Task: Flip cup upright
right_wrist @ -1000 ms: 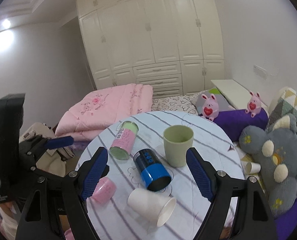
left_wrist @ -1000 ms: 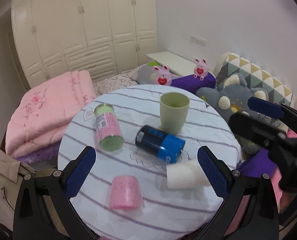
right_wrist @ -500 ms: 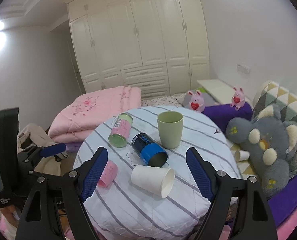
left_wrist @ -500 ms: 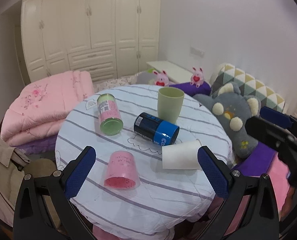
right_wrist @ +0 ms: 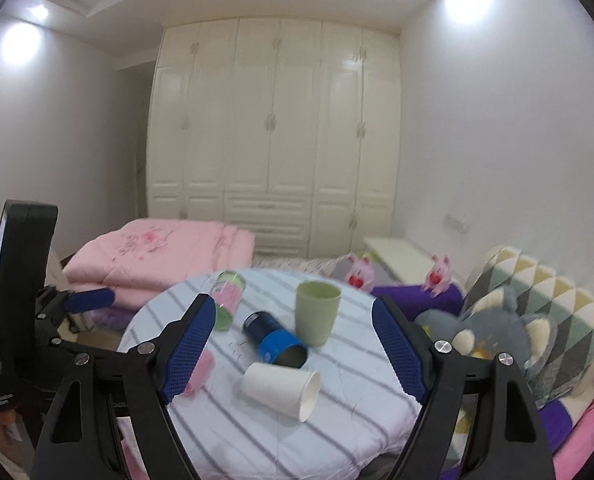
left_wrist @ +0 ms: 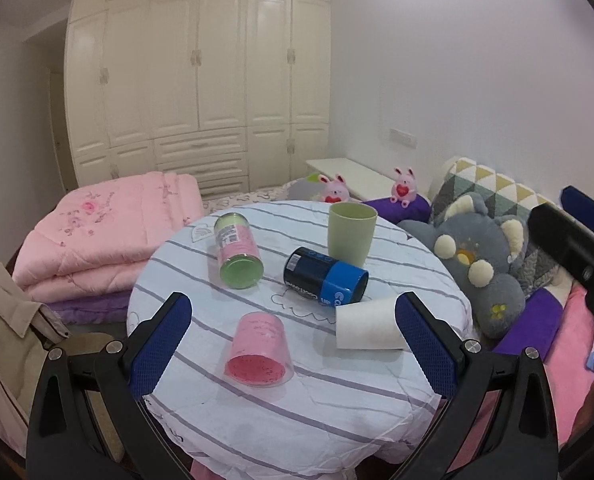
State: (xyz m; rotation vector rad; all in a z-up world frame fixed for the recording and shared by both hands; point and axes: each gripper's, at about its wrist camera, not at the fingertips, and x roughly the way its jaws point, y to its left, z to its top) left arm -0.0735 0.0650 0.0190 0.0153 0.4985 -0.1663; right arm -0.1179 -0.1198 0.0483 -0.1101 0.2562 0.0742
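On the round striped table [left_wrist: 297, 412] several cups lie on their sides: a pink cup [left_wrist: 259, 350], a white paper cup [left_wrist: 367, 324], a blue and black cup [left_wrist: 325, 276] and a pink and green cup [left_wrist: 237, 250]. A green cup [left_wrist: 351, 232] stands upright. My left gripper [left_wrist: 293, 344] is open and empty, held back from the table's near edge. My right gripper [right_wrist: 295, 346] is open and empty, also back from the table; its view shows the white paper cup [right_wrist: 283, 386], the blue cup [right_wrist: 275, 340] and the green cup [right_wrist: 317, 312].
A folded pink quilt [left_wrist: 105, 236] lies left of the table. A grey plush toy [left_wrist: 477, 256] and patterned cushion [left_wrist: 493, 184] sit at the right. White wardrobes [left_wrist: 201, 80] fill the back wall. A beige garment [left_wrist: 5, 332] is at the near left.
Both grippers have pulled back and tilted up from the table, so the cups look smaller and lower in both views. Both stay open. No cup has moved.
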